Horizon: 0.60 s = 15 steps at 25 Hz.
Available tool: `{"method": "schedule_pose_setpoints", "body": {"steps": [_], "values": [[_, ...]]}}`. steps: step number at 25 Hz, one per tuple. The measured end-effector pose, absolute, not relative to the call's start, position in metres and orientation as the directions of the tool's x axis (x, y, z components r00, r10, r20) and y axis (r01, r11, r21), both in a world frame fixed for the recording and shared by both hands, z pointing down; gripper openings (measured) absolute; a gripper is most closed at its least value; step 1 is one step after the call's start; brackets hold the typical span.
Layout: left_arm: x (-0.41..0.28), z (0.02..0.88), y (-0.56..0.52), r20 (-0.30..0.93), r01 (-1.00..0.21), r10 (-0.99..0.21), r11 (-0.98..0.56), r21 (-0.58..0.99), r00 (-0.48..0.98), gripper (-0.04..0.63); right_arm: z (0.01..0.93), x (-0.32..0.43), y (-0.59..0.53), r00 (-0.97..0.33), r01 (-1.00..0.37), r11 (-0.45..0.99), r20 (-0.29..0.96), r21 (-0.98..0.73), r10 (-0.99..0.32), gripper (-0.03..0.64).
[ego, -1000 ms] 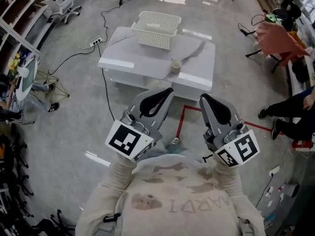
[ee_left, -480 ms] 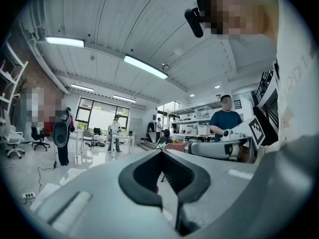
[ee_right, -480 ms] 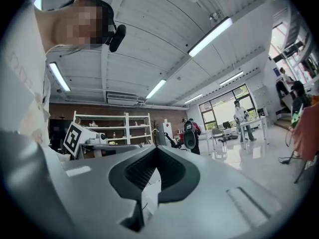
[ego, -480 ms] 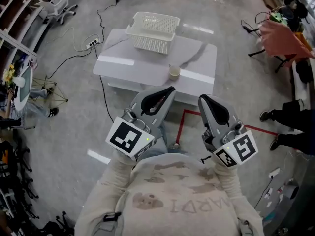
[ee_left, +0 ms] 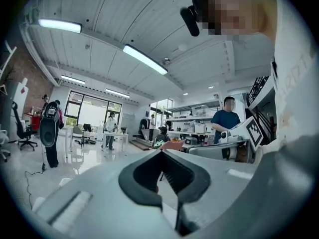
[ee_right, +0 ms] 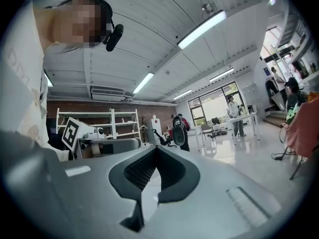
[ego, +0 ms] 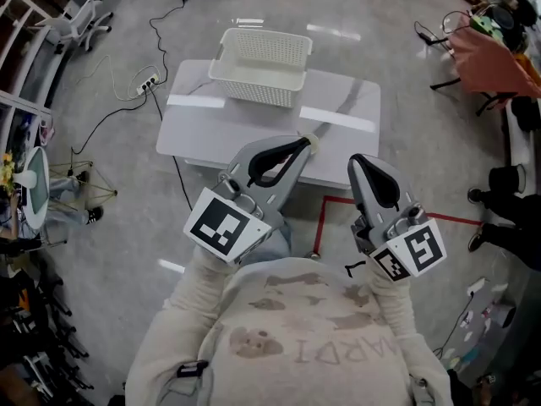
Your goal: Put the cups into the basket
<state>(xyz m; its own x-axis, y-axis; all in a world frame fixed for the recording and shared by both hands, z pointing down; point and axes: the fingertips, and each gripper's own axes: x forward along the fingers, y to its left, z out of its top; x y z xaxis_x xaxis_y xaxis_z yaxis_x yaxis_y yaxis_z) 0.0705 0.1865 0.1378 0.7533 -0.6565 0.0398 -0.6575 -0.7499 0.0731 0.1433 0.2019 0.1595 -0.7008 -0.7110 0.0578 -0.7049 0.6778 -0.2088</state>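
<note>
On the white table [ego: 211, 117], far side: basket [ego: 258, 57], white lattice, upright, nothing visible inside. At the near edge of the same table: one cup [ego: 313, 142], pale, only a sliver showing past the tip of the left gripper, well apart from the basket. No other cup was seen.

Left gripper [ego: 298, 146]: held up before the person's chest, clear of the table, jaws brought together at the tips with nothing between them. Its own view looked out across the room, not at the cup.

Right gripper [ego: 361, 163]: likewise raised, jaws meeting at the tips, empty.

Task status, as judged: not begun, with the cup outside the basket.

Hazards, as judged: the jaws were not parted, so an approach made thus would push the cup rather than take it. The cup stood close to the table's near edge, where a nudge might tip it or send it to the floor [ego: 110, 184]. It was partly hidden in the head view, so its position could be misread.
</note>
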Motion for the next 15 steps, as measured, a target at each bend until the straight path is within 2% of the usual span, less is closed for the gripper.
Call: {"method": "schedule_pose_setpoints", "body": {"steps": [9,15], "values": [[0.038,0.15,0.098,0.041,-0.543,-0.541,-0.838,0.056,0.84,0.001,0.213,0.106,0.11,-0.616,-0.786,0.577,0.197,-0.224,-0.762,0.025],[0.047,0.172,0.071,0.055,-0.479,-0.476,-0.876,0.056,0.878,0.001,0.289,0.12,0.077,-0.533,-0.846,0.462,0.378,-0.267,-0.757,0.033]]}}
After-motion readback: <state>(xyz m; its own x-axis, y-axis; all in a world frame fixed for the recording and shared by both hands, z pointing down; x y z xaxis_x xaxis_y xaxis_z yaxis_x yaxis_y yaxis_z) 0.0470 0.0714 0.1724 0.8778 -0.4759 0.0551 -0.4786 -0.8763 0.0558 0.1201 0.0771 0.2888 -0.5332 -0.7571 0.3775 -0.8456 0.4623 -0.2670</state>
